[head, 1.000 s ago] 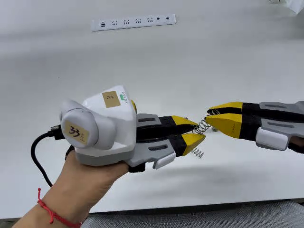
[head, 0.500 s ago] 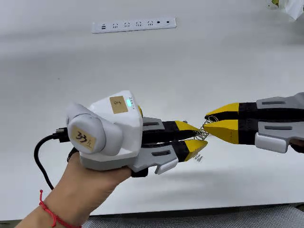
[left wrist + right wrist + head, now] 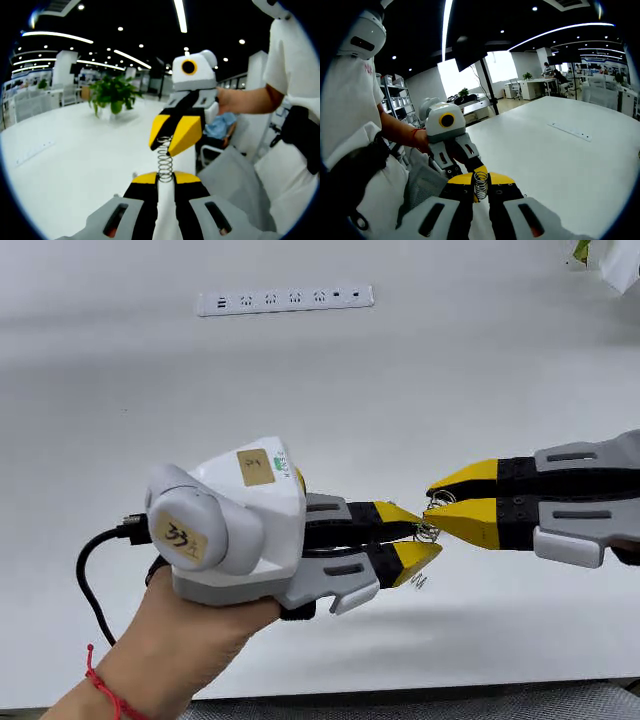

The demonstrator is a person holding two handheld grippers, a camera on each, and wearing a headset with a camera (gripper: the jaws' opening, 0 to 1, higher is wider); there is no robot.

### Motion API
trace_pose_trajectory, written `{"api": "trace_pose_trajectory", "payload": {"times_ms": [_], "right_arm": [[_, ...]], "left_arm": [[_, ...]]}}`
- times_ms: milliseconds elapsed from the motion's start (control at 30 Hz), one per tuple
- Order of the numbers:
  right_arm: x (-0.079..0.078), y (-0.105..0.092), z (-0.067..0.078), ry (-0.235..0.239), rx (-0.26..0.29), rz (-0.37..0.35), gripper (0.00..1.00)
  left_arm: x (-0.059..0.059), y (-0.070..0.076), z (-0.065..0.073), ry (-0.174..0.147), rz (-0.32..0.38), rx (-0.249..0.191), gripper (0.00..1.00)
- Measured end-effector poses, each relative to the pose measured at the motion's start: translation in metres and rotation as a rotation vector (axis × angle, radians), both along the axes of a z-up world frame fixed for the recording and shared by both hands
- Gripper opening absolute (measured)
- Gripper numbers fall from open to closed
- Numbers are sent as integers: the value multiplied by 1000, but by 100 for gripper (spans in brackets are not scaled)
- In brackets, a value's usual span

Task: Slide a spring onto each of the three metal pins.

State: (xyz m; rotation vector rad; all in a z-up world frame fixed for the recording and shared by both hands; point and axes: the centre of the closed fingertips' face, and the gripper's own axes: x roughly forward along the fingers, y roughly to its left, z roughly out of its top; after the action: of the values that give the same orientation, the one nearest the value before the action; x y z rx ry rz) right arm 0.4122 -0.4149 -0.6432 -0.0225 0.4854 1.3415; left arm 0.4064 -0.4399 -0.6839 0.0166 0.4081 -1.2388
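Right gripper nearer left gripper — spring shorter | sticker: "33"

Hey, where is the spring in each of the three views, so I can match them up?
Head view: spring, right of centre, between left tool and right tool.
Left gripper view: spring, centre, just below mid-height.
Right gripper view: spring, bottom centre.
Shared landmark: white power strip: top, lower left, right respectively.
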Motion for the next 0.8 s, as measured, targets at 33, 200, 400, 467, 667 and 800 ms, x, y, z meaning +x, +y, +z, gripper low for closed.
{"api": "trace_pose_trajectory", "payload": {"times_ms": [33, 200, 400, 467, 667, 800], "right_arm": [[0, 0, 0, -2, -3, 3, 12], [-1, 2, 0, -11, -13, 12, 12], [-2, 3, 0, -29, -25, 27, 12], [-3, 4, 1, -31, -28, 31, 12], [-3, 2, 1, -44, -40, 43, 12], [-3, 1, 1, -48, -47, 49, 12]], "left_arm": [[0, 0, 0, 0, -1, -1, 11], [-1, 0, 0, 7, -1, -8, 11], [-2, -1, 1, 18, -2, -26, 10], [-3, -2, 1, 18, -4, -30, 10], [-4, -1, 2, 11, -6, -33, 10], [-4, -2, 3, 4, -9, -33, 10]]}}
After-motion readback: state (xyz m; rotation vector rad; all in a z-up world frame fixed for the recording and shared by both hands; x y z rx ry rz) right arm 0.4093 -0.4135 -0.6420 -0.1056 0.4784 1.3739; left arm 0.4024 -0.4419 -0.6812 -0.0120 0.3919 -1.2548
